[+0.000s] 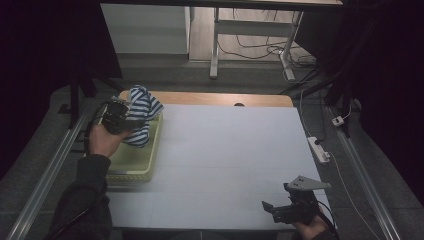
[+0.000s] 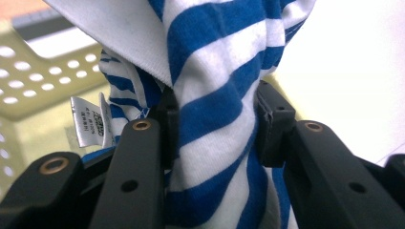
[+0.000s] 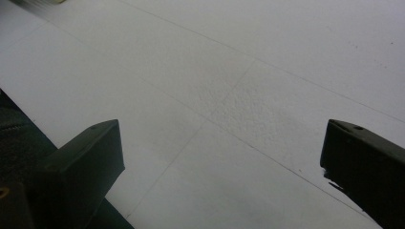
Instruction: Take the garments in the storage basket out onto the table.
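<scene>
Our left gripper (image 1: 122, 116) jaws pinch the striped shirt (image 1: 142, 107) above the basket (image 1: 150, 155) at 10 o'clock. We'd lift till it clears the rim. Right gripper (image 1: 280, 207) idles wide at 5.

Your black left claw (image 2: 217, 124) grips a blue-and-white striped garment (image 2: 215, 95) over a pale yellow basket (image 1: 145, 170); the table (image 1: 230, 150) is white.

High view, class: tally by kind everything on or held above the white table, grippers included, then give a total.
Grippers: 2, the left gripper shut on the garment, the right gripper with jaws open.
Striped garment: 1, blue and white.
Yellow basket: 1, perforated.
Total: 4
</scene>
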A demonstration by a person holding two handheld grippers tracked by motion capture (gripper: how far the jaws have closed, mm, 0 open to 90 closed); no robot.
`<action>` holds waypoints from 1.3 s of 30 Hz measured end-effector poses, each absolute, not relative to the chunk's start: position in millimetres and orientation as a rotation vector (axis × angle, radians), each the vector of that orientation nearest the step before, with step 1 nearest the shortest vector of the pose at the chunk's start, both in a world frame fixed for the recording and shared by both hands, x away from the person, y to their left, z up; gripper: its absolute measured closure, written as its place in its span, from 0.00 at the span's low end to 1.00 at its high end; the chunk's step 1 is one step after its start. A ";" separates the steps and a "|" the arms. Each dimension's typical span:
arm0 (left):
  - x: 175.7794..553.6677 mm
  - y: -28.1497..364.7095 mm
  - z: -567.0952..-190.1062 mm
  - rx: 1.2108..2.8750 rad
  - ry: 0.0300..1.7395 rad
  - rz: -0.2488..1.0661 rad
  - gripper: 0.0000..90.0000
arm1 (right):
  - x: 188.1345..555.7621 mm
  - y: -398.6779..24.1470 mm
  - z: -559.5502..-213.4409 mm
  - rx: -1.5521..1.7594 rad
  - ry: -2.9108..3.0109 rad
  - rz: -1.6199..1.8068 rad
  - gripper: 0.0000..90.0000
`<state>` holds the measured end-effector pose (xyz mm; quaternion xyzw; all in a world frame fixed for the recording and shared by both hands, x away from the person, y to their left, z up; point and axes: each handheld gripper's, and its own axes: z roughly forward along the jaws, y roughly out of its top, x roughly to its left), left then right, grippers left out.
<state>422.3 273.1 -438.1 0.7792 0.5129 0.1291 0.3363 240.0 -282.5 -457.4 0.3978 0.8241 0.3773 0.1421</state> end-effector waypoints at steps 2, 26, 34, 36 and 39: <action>421.3 274.0 -436.1 2.022 1.333 0.338 0.68 | 240.1 -282.6 -457.4 1.148 2.379 1.089 0.00; 404.3 229.2 -394.5 2.002 1.077 0.331 0.66 | 240.1 -282.1 -457.7 1.139 2.391 1.094 0.01; 399.7 194.0 -391.3 2.047 0.970 0.292 0.66 | 240.2 -282.1 -457.8 1.137 2.395 1.094 0.01; 398.6 185.1 -391.9 2.065 0.946 0.286 0.66 | 240.2 -282.1 -457.8 1.137 2.396 1.095 0.01; 396.8 171.3 -393.4 2.087 0.912 0.271 0.66 | 240.3 -282.2 -457.8 1.137 2.397 1.096 0.01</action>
